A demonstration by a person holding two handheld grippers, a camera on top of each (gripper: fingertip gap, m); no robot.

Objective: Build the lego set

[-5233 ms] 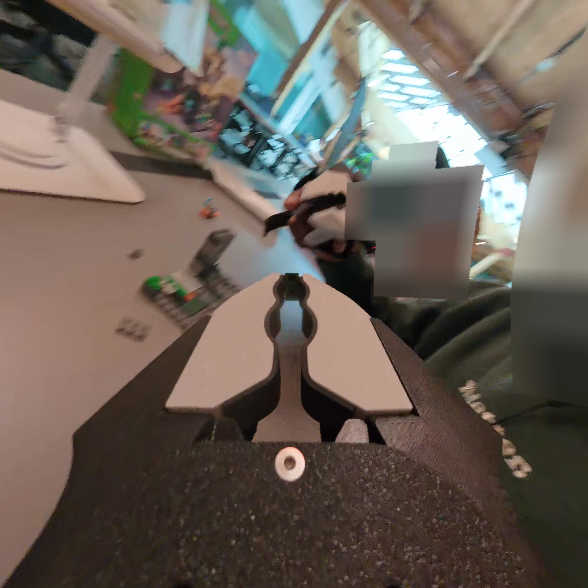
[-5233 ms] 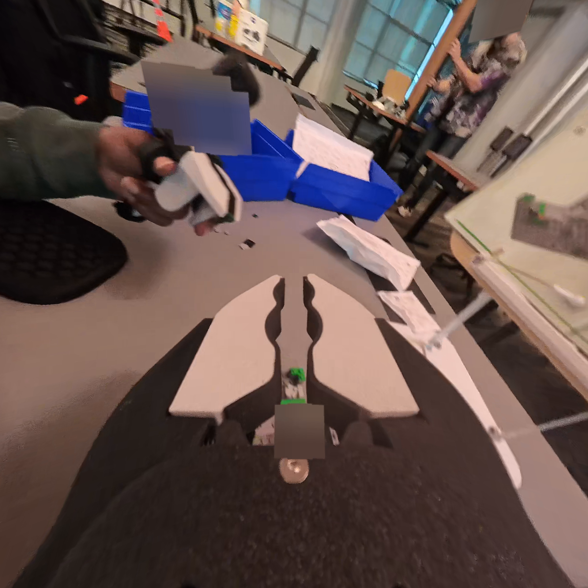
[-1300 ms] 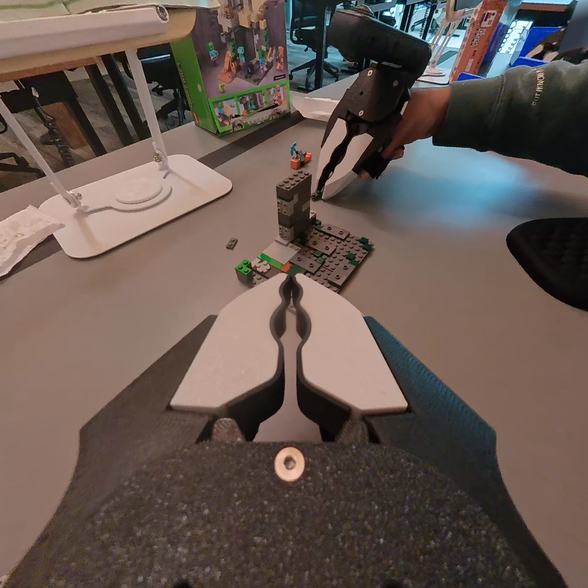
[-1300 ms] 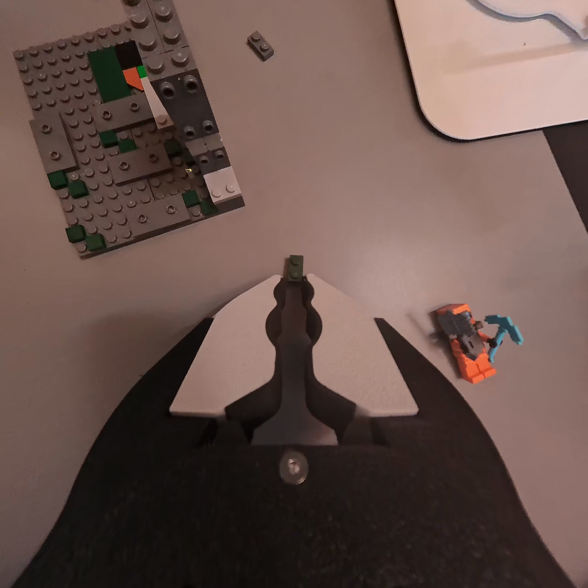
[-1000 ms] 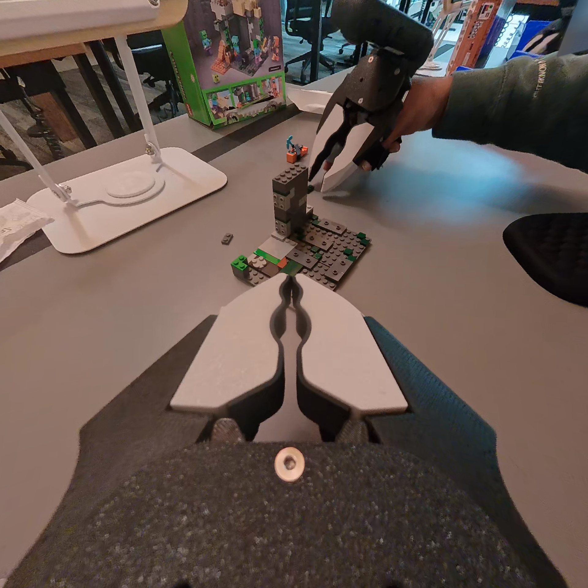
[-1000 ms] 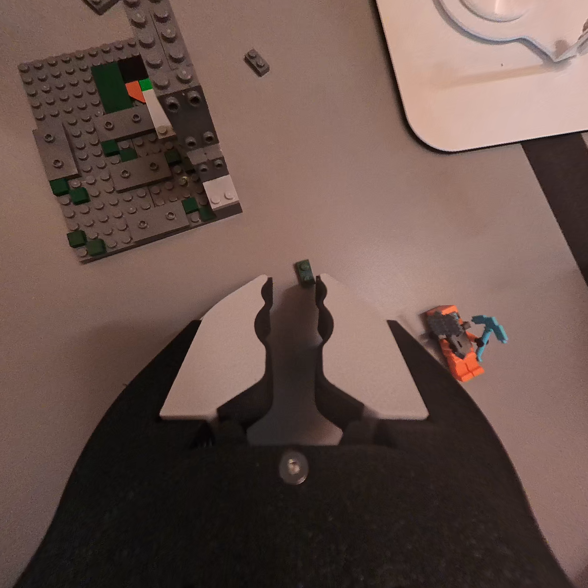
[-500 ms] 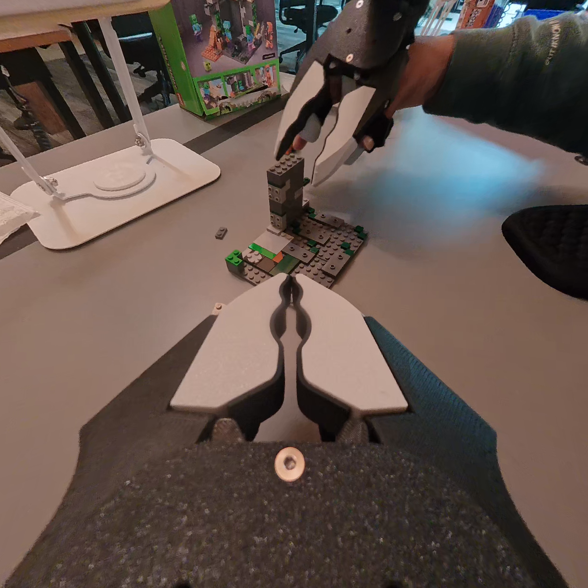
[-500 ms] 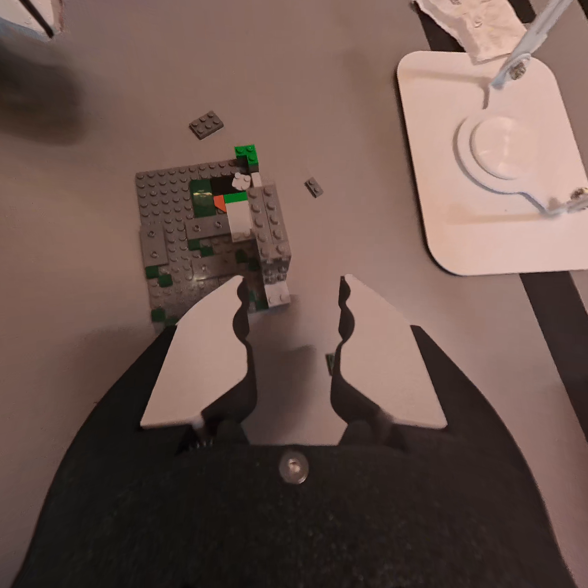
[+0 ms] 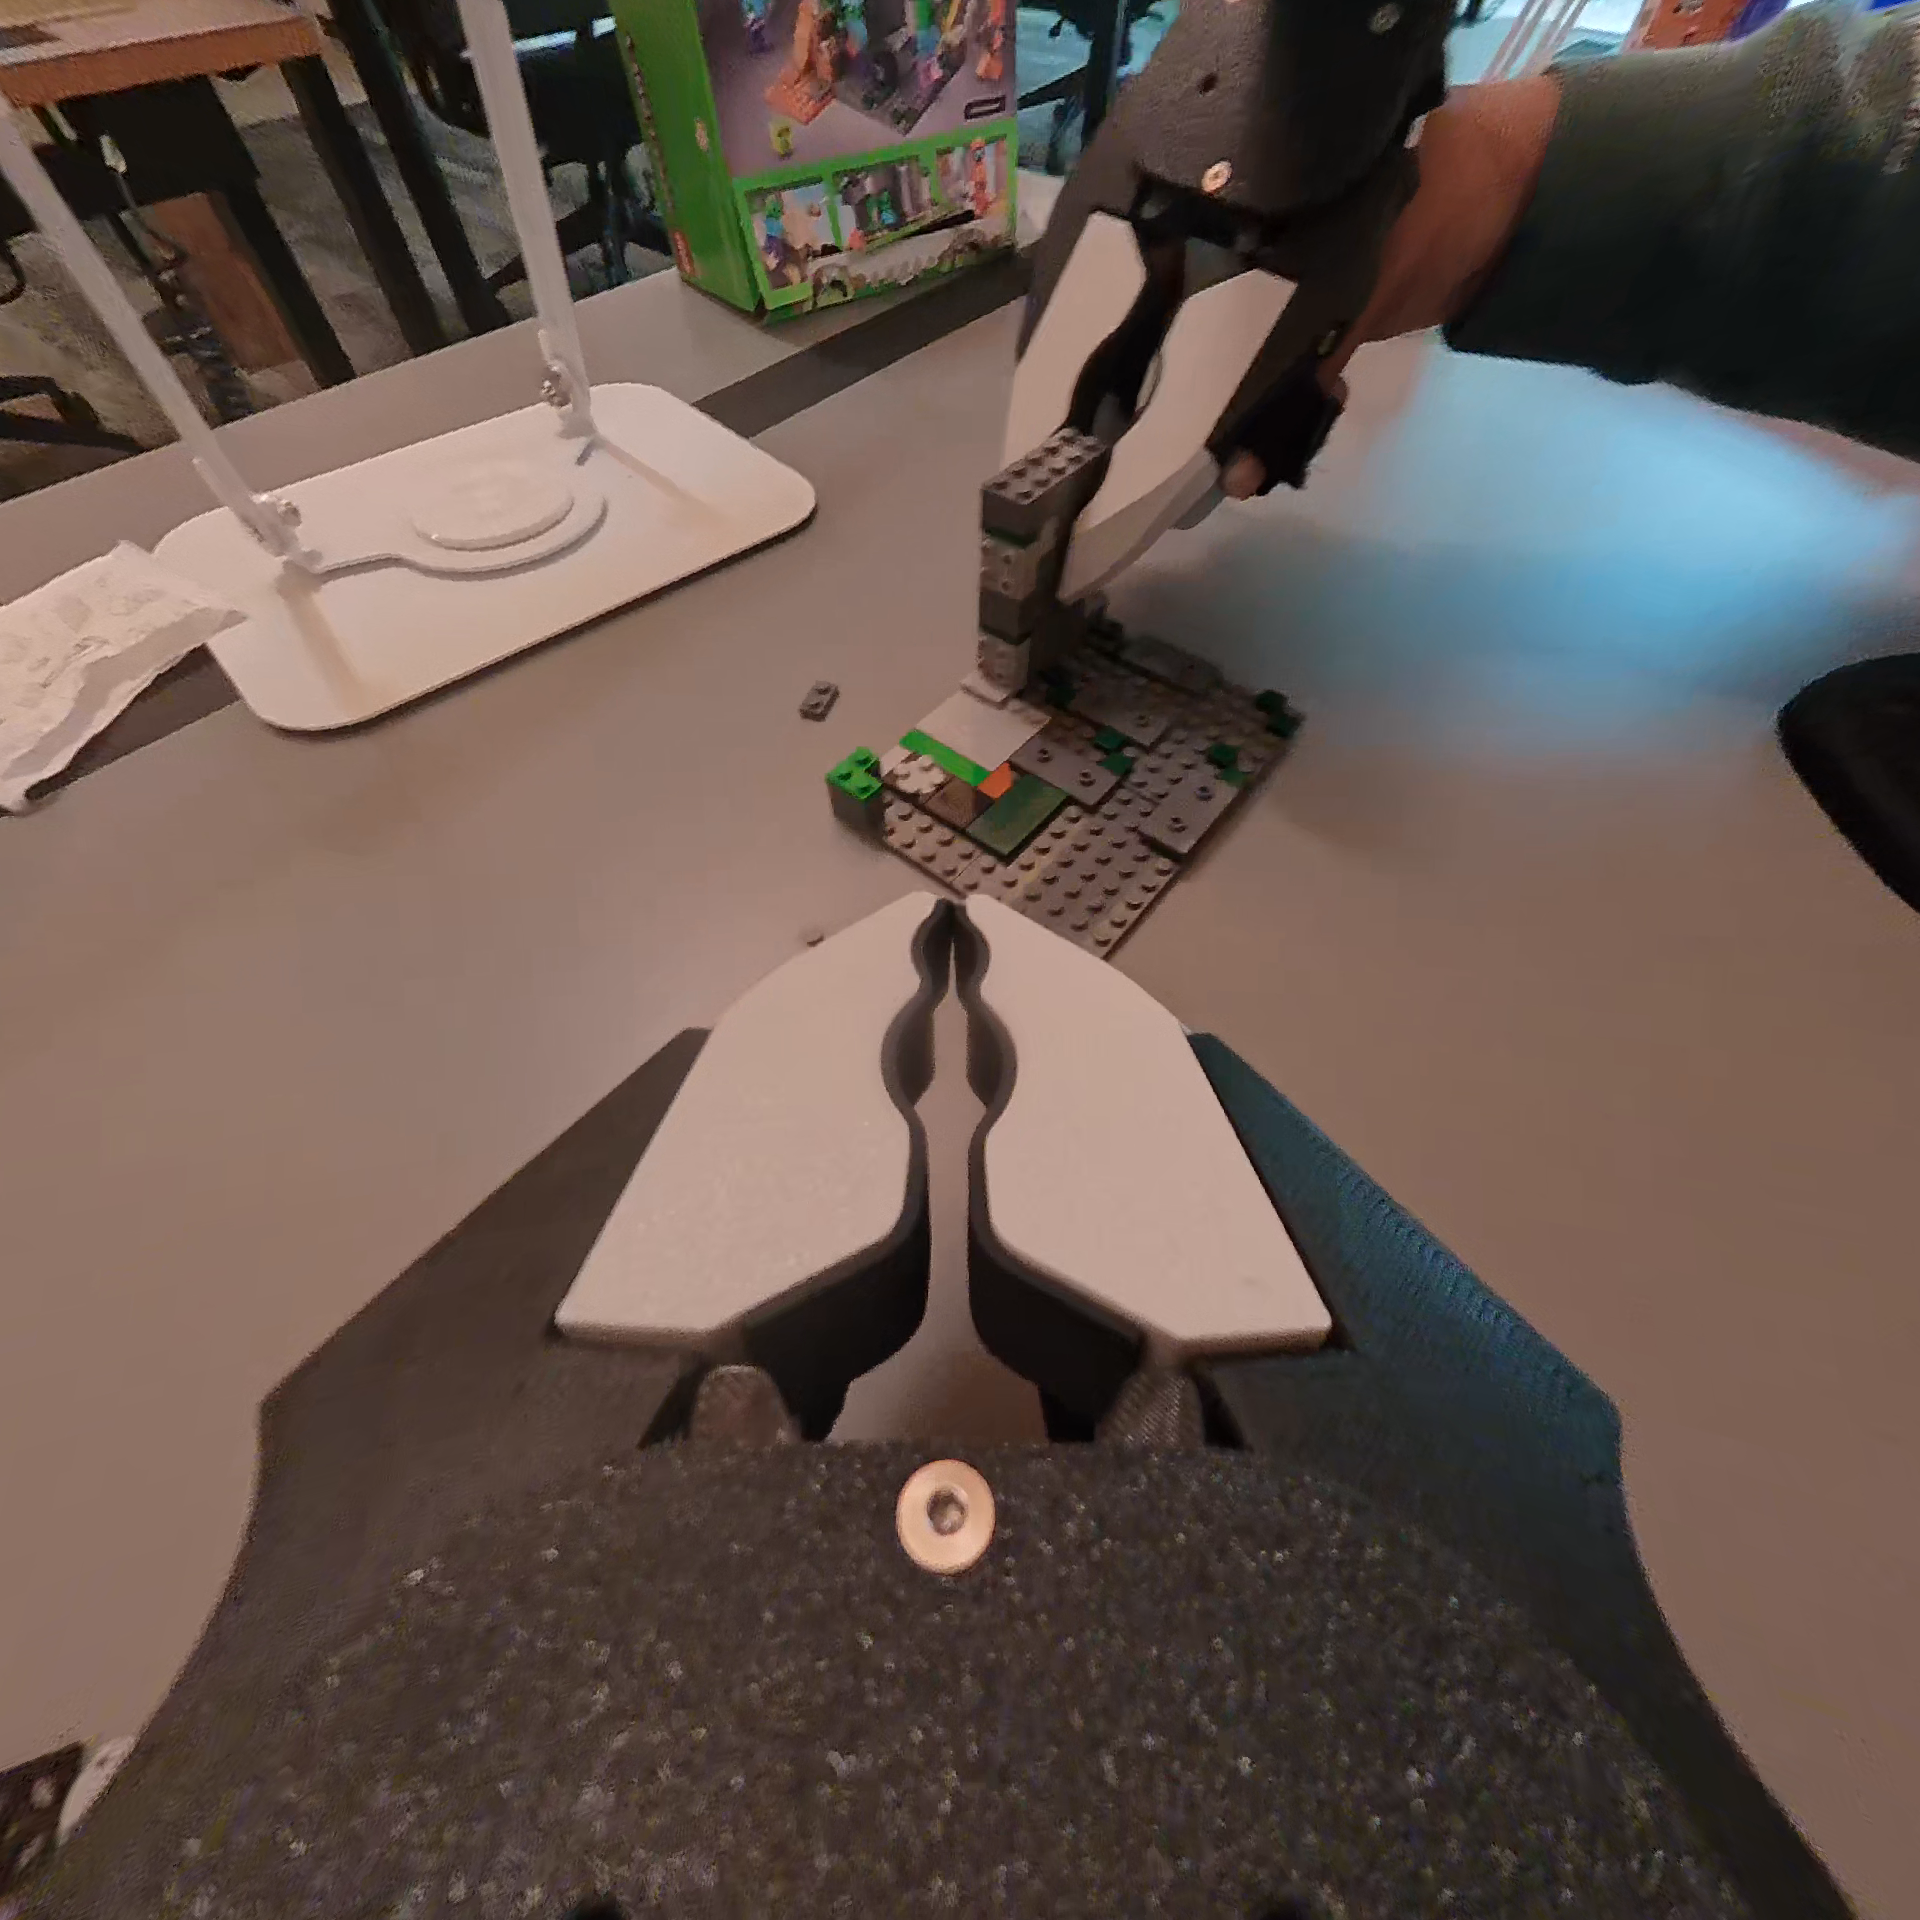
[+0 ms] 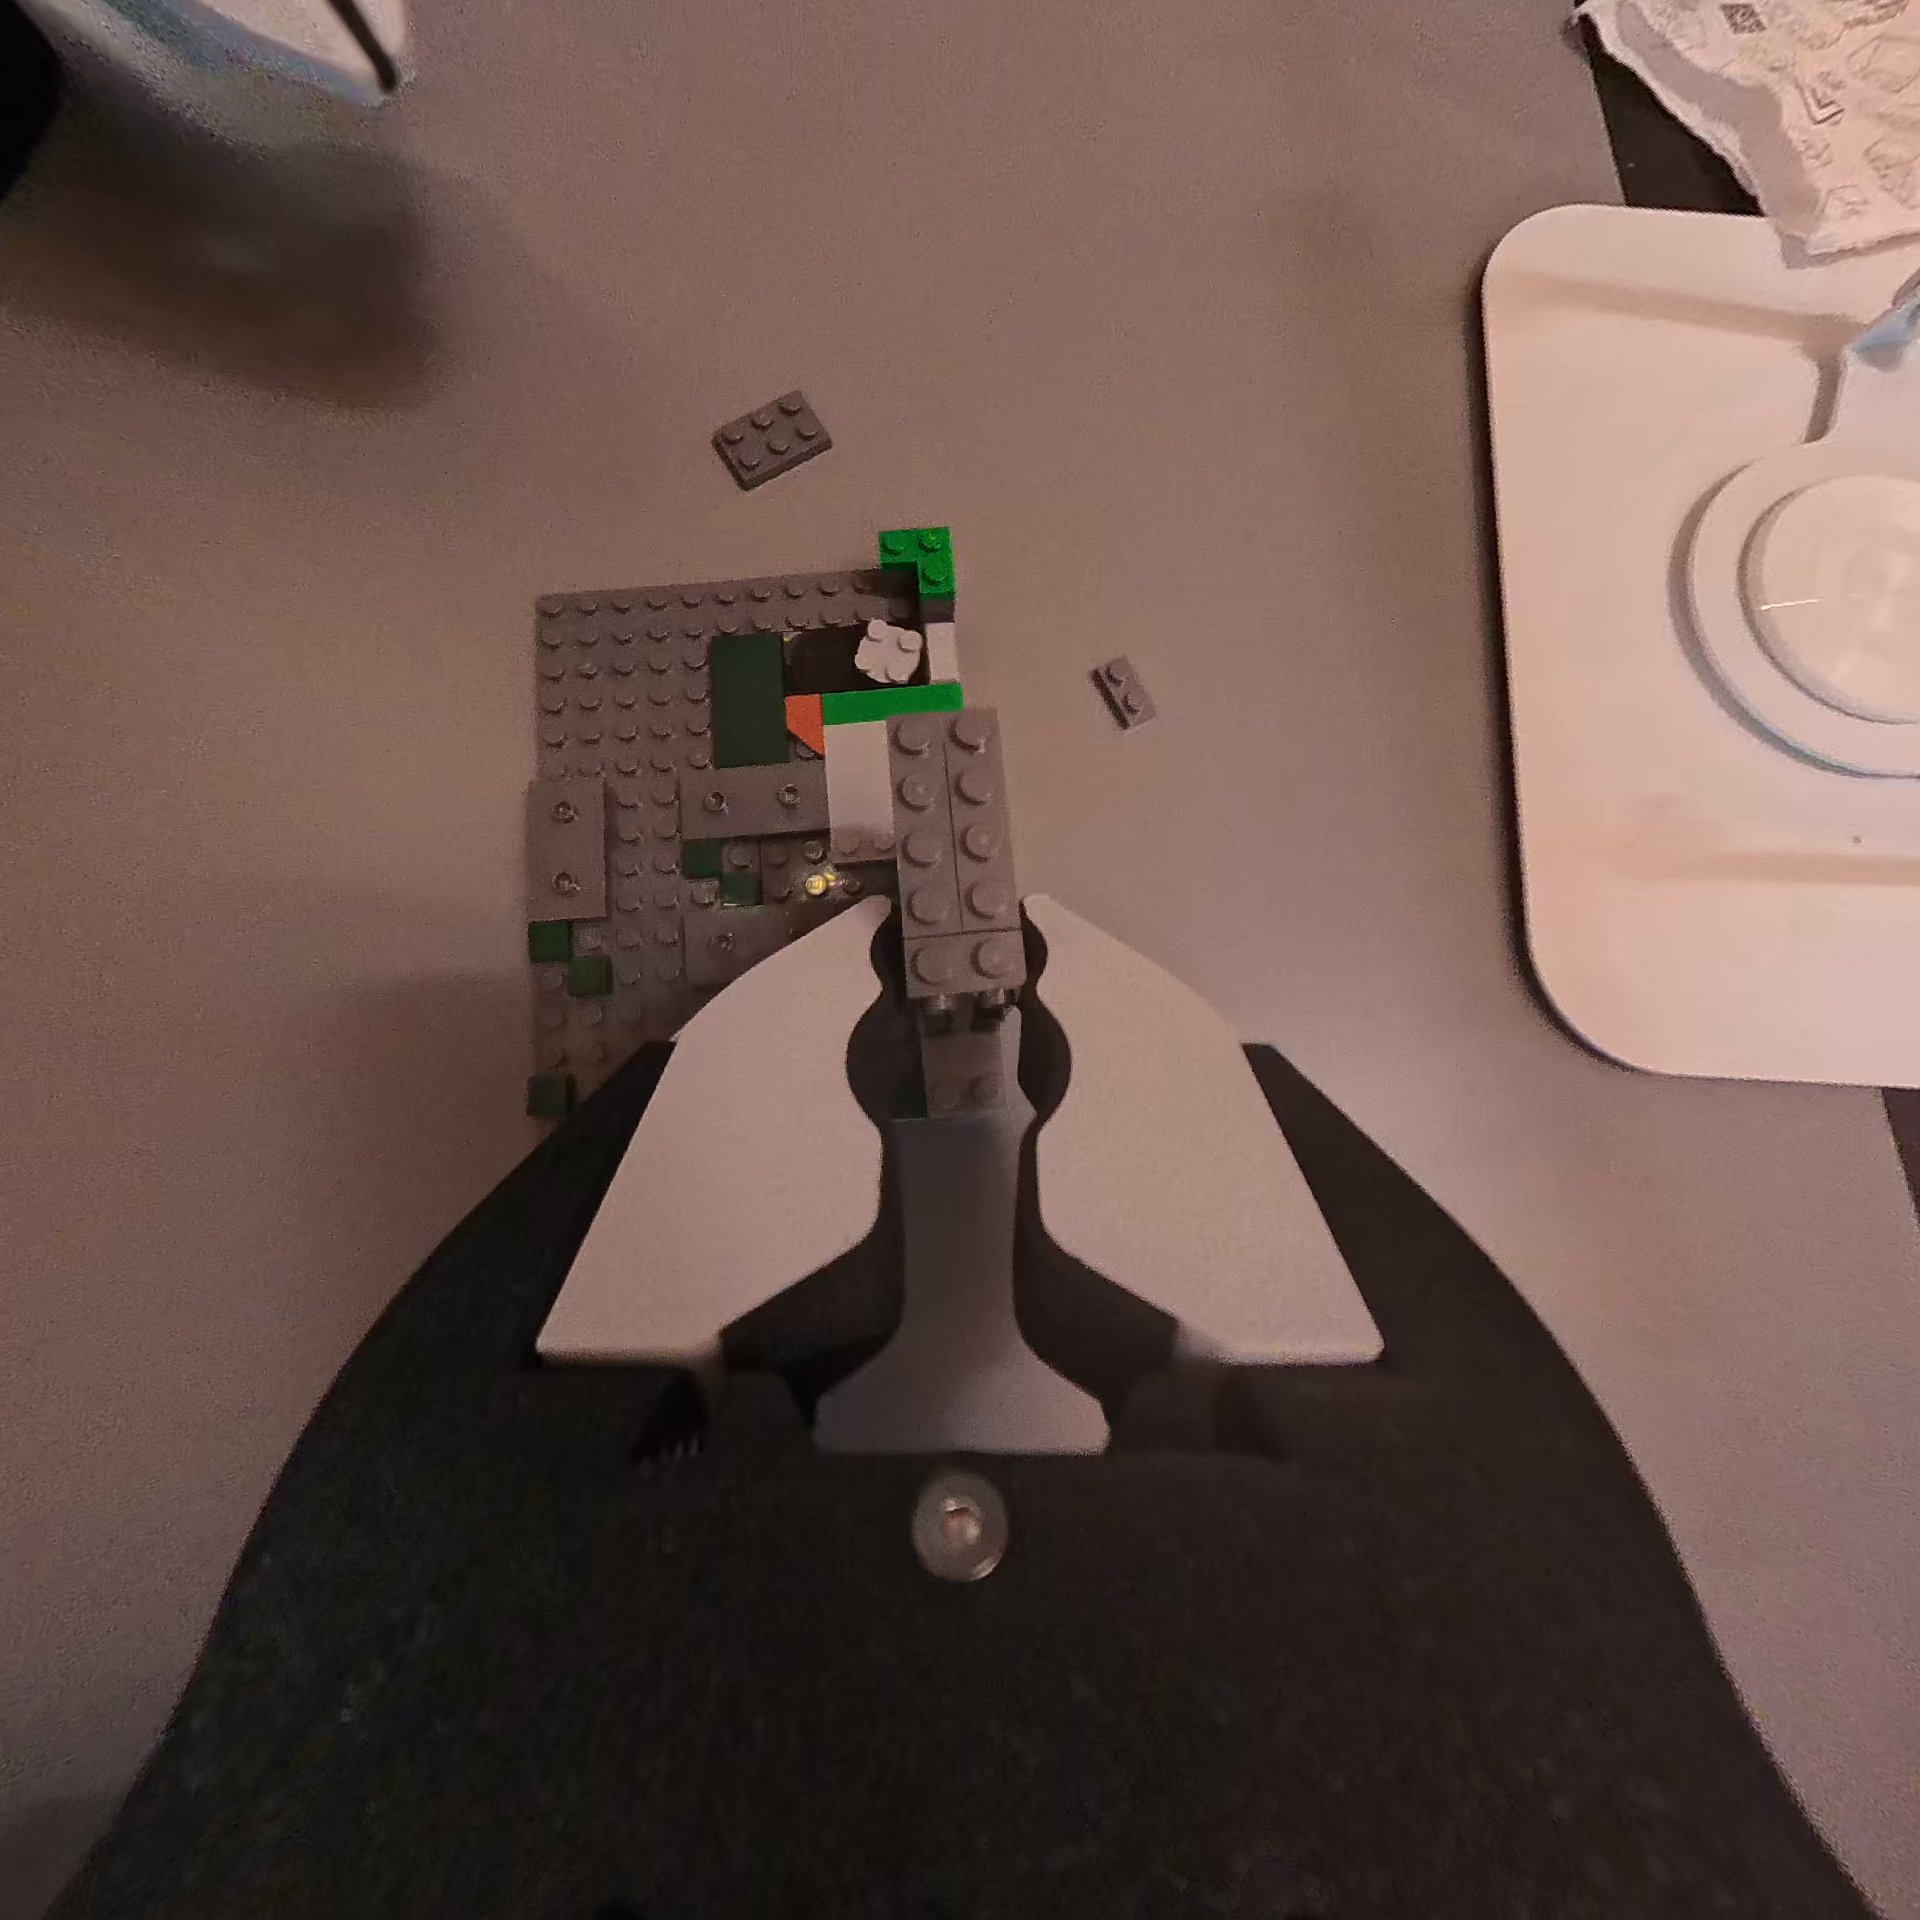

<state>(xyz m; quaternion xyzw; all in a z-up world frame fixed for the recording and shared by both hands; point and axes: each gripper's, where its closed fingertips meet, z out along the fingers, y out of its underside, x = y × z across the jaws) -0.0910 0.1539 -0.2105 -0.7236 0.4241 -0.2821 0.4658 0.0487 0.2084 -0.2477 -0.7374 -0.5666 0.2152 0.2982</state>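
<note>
A: State the position of the build.

B: The grey baseplate (image 9: 1081, 831) lies flat on the grey table (image 9: 416, 935). A grey brick tower (image 9: 1029, 561) stands upright at the plate's far left corner in the left wrist view. A bright green corner brick (image 10: 920, 556) sits at another corner of the plate.

A: Right gripper?

B: The right gripper (image 10: 956, 914) is over the tower from above, one finger on each side of its top bricks. The fingers stand close against the bricks; firm contact cannot be confirmed, so whether it grips cannot be told. In the left wrist view a hand (image 9: 1455, 208) in a dark green sleeve holds this gripper.

A: Left gripper?

B: The left gripper (image 9: 951, 914) is closed with nothing between its fingers. It sits above the table, just beside the near edge of the baseplate.

A: Loose parts?

B: A dark grey plate with six studs (image 10: 771, 438) lies near the plate's edge. A small two-stud grey plate (image 10: 1122, 691) lies between the baseplate and the white stand base (image 10: 1662, 883). The set's box (image 9: 831, 156) stands at the far side of the table, and a crumpled clear bag (image 9: 83, 644) lies beside the stand base.
</note>
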